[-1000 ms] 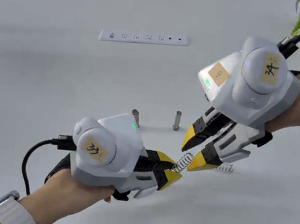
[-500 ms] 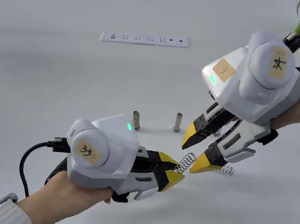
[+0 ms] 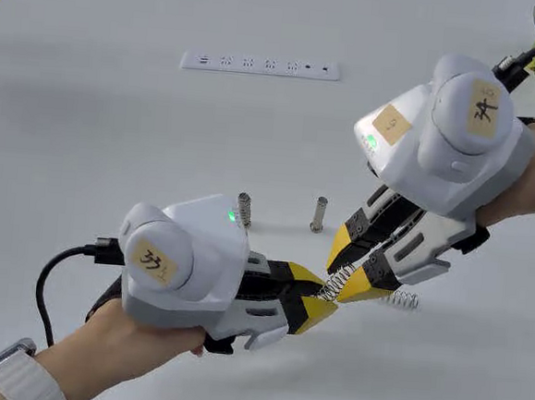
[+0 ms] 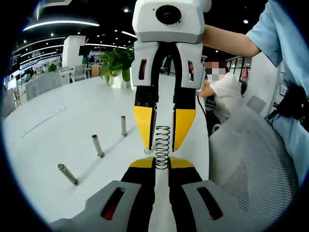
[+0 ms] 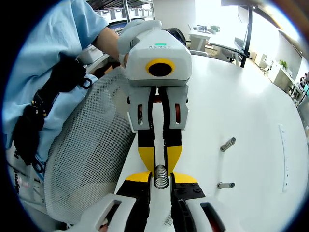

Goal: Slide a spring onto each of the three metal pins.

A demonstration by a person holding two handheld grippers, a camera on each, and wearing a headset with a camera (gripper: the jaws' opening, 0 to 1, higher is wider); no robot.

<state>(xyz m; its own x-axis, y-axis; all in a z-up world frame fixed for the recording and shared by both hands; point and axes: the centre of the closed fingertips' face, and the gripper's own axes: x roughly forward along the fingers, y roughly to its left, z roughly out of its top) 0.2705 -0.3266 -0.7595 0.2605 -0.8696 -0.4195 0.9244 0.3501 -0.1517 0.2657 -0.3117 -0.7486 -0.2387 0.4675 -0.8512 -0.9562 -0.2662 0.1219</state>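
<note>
Above the white worktop (image 3: 114, 151) our right gripper (image 3: 348, 275), clear a moment ago, now brackets the spring (image 4: 162, 142) clamped in our left gripper (image 3: 318, 302), whether pinching we cannot tell: likely a handover.

Springs and pins
Held spring (image 3: 338, 282) tilted aloft, loose spring (image 3: 399, 299) laid flat; sprung pin (image 3: 244, 209) and bare pin (image 3: 319, 213) set upright.

White left gripper (image 3: 320, 301) and right gripper (image 3: 349, 275) carry yellow-tipped black jaws and black cables (image 3: 97, 250).
</note>
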